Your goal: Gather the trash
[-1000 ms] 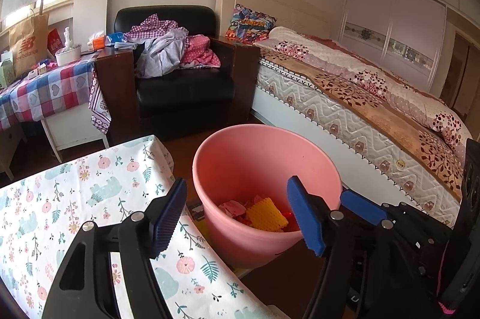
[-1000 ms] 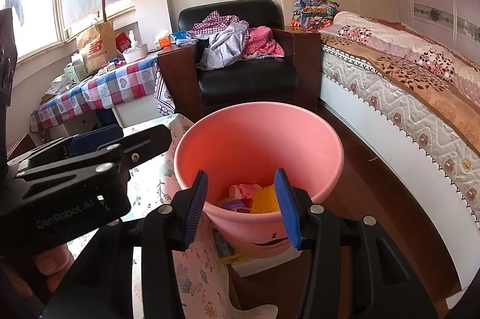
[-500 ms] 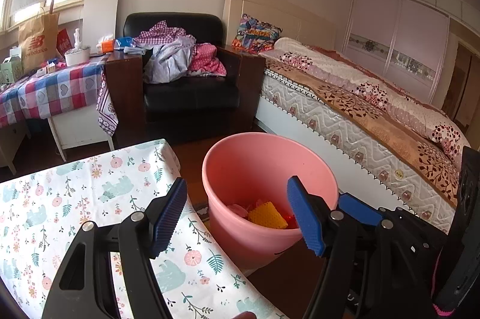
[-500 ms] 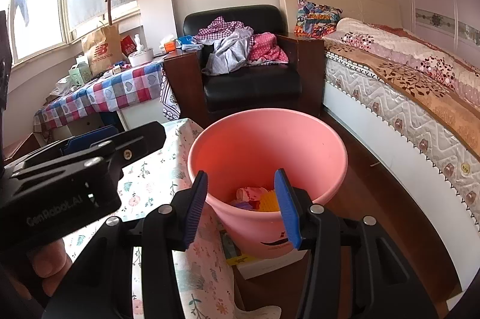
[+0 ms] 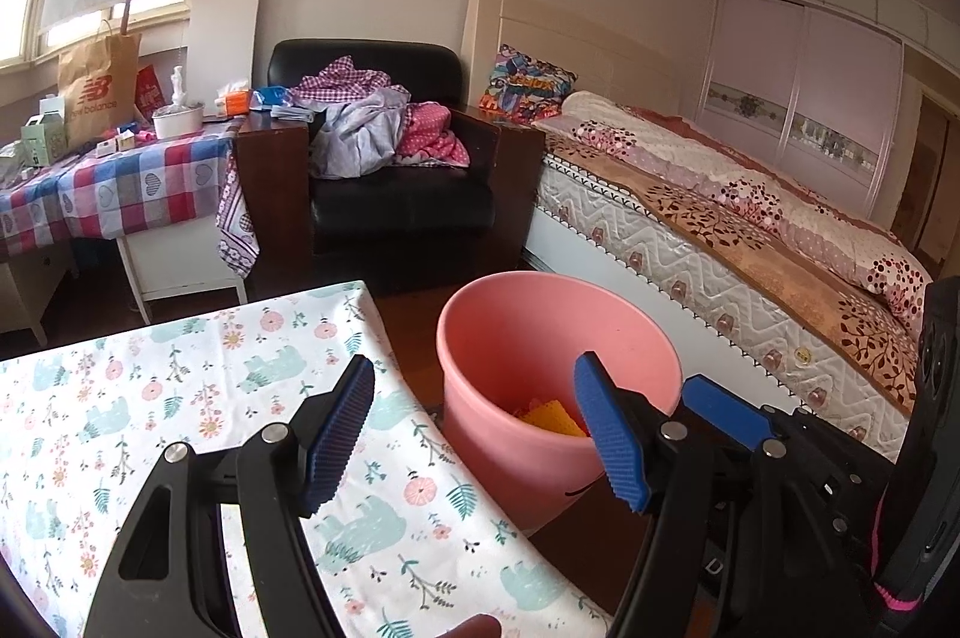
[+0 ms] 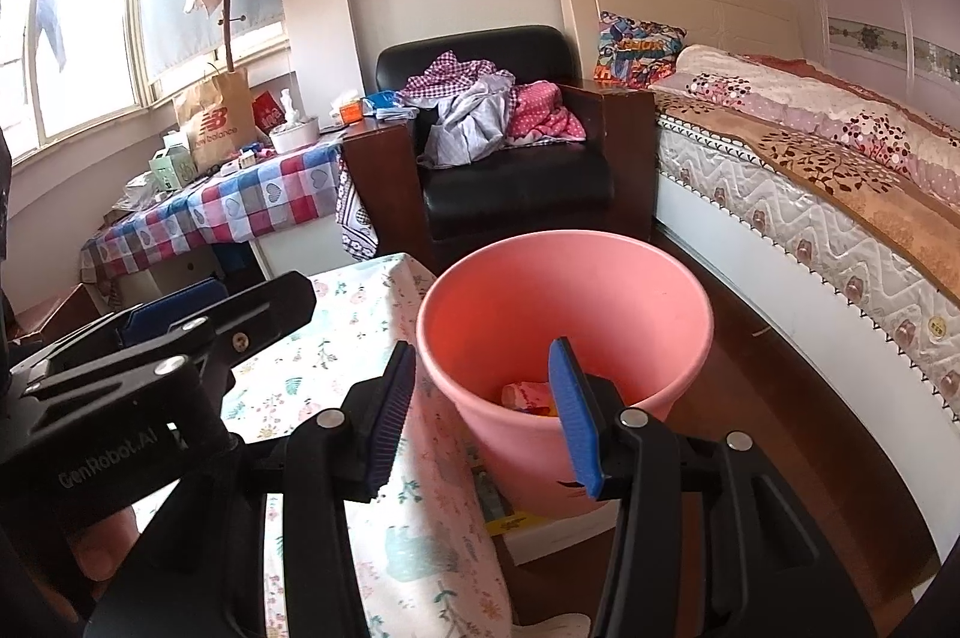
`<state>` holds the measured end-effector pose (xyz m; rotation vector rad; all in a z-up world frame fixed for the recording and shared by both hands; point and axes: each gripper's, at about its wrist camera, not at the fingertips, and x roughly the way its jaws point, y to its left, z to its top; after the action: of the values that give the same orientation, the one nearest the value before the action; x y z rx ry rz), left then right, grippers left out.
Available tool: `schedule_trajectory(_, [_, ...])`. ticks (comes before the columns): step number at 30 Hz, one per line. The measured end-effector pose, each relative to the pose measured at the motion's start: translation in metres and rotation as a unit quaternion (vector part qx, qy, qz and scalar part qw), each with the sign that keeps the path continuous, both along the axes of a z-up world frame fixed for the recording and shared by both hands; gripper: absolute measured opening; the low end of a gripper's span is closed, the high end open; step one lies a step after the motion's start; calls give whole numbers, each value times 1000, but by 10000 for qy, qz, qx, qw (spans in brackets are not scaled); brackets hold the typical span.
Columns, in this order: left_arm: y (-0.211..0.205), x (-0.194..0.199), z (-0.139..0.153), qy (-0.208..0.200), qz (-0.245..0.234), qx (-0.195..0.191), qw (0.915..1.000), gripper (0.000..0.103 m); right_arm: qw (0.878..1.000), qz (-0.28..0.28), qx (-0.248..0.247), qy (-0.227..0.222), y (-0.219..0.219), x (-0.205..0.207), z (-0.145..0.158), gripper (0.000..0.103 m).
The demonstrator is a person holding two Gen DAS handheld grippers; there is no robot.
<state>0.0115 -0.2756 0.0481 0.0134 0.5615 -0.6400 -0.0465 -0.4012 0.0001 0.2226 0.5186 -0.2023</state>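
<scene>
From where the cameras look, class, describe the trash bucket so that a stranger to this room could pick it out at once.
Find the long bed along the right wall. On the dark floor between it and the floral-clothed table stands a pink bucket, round, open-topped and wider at the rim. It is the only plain pink plastic thing there, with yellow and pink scraps in its bottom.

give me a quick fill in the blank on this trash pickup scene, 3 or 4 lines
1. The bucket standing on the floor is ____ in colour.
2. Both tongs, left and right, hold ____ between their pads.
3. The pile of clothes lies on the black ____.
4. The bucket stands between the floral tablecloth and the ____.

Missing words: pink; nothing; armchair; bed
</scene>
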Motion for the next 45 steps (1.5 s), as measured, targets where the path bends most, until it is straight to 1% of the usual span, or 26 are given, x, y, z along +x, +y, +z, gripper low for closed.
schedule_trajectory(9, [18, -14, 7, -132, 150, -11, 9998, 68, 9998, 96, -9, -158, 13, -4, 9, 47])
schedule_trajectory(19, [33, -20, 7, -74, 277, -71, 9996, 68, 9997, 159, -22, -163, 25, -6, 11, 47])
schedule_trajectory(45, [41, -25, 8, -61, 329, -142, 9993, 68, 9996, 224, -83, -171, 30, -12, 13, 47])
